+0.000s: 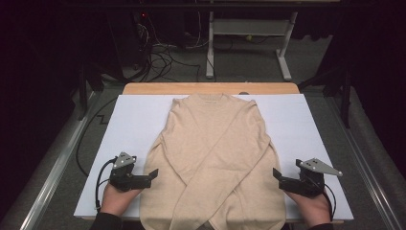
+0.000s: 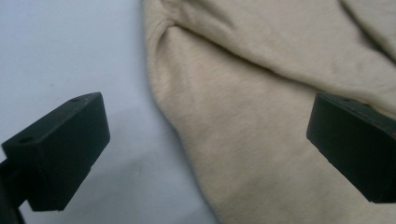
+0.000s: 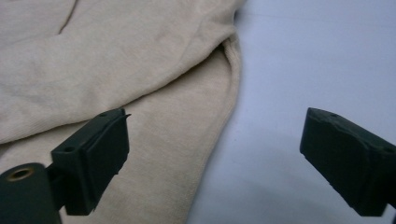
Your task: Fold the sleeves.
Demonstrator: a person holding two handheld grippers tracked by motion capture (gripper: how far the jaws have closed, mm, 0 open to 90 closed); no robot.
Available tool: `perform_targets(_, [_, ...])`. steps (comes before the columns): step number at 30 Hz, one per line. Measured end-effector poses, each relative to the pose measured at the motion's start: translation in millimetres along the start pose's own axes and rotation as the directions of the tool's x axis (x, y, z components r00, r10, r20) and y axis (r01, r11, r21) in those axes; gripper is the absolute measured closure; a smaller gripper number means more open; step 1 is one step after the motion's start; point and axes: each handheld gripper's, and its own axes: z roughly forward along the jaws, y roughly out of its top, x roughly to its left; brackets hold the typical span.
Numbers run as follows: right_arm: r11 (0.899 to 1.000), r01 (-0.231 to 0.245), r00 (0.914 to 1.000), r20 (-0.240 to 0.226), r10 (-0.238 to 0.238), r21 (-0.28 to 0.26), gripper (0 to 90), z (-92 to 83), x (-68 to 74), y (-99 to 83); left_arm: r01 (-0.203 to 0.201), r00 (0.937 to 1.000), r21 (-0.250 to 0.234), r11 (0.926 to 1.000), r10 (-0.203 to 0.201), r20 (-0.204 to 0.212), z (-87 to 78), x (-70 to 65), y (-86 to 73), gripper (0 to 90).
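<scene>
- No brand, label or writing could be read on anything.
- A beige sweater (image 1: pixel 215 158) lay flat on the white table cover (image 1: pixel 129 124), collar at the far end, both sleeves folded across its front.
- The left gripper (image 1: pixel 152 175) stood wide open astride the sweater's left edge, clamping nothing.
- The right gripper (image 1: pixel 276 174) likewise gaped wide over the right edge, empty, one jaw above the knit, the other above the cover.

Looks like a lab: dark room, grey carpet, tangled cables (image 1: pixel 160 60) on the floor, white desk frame (image 1: pixel 249 38) behind.
</scene>
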Motion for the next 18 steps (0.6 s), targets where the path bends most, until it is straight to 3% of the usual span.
perform_targets(7, [0.997, -0.002, 0.9999, -0.011, 0.003, 0.077, 29.5, 21.5, -1.8, 13.8, 0.017, 0.9994, 0.088, 0.9959, -0.014, -0.033, 12.0, -2.5, 6.9, 24.9])
perform_targets(10, [0.993, -0.007, 1.0, -0.005, 0.007, 0.118, 33.9, 34.0, -1.5, 19.9, 0.02, 0.9987, 0.084, 0.9963, -0.016, -0.049, 14.7, -5.0, 9.2, 32.4])
perform_targets(14, [0.983, 0.021, 0.9986, 0.045, -0.03, 0.182, 36.1, 49.6, 2.8, 23.6, 0.042, 0.997, 0.081, 0.9959, -0.036, -0.069, 19.5, -6.4, 12.8, 41.3])
perform_targets(18, [0.986, 0.013, 0.9984, 0.051, -0.022, 0.168, 47.2, 53.4, 3.5, 22.8, 0.046, 0.996, 0.077, 0.996, -0.04, -0.08, 20.8, -6.9, 13.4, 51.4])
